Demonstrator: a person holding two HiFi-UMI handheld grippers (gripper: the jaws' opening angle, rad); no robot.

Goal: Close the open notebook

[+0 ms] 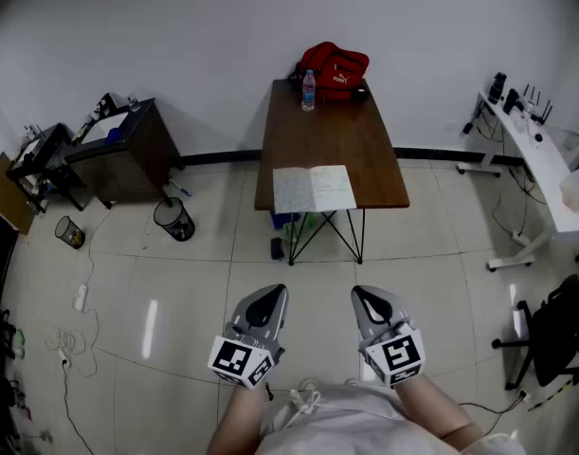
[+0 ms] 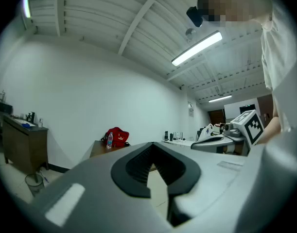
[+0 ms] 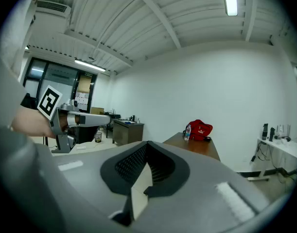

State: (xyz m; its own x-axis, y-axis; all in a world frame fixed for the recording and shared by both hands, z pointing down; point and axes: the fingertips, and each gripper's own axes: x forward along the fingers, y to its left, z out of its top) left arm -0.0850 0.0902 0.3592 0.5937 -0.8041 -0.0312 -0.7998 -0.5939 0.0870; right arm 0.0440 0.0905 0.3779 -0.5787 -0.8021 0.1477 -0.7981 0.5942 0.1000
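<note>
The open notebook (image 1: 314, 189) lies flat with its white pages up at the near end of a brown table (image 1: 332, 140). A red bag (image 1: 334, 67) and a water bottle (image 1: 308, 91) stand at the table's far end. Both grippers hover over the floor well short of the table, side by side and pointing toward it. My left gripper (image 1: 275, 293) is shut with nothing in it, and so is my right gripper (image 1: 362, 293). In the left gripper view the shut gripper (image 2: 152, 145) points at the bag (image 2: 116, 136). In the right gripper view the gripper (image 3: 147, 143) does too; the notebook is hidden there.
A black wire bin (image 1: 174, 220) stands on the tiled floor left of the table, beside a dark cabinet (image 1: 128, 145). A white desk (image 1: 540, 159) and a black office chair (image 1: 554, 330) are at the right. A power strip (image 1: 80, 298) and cables lie at the left.
</note>
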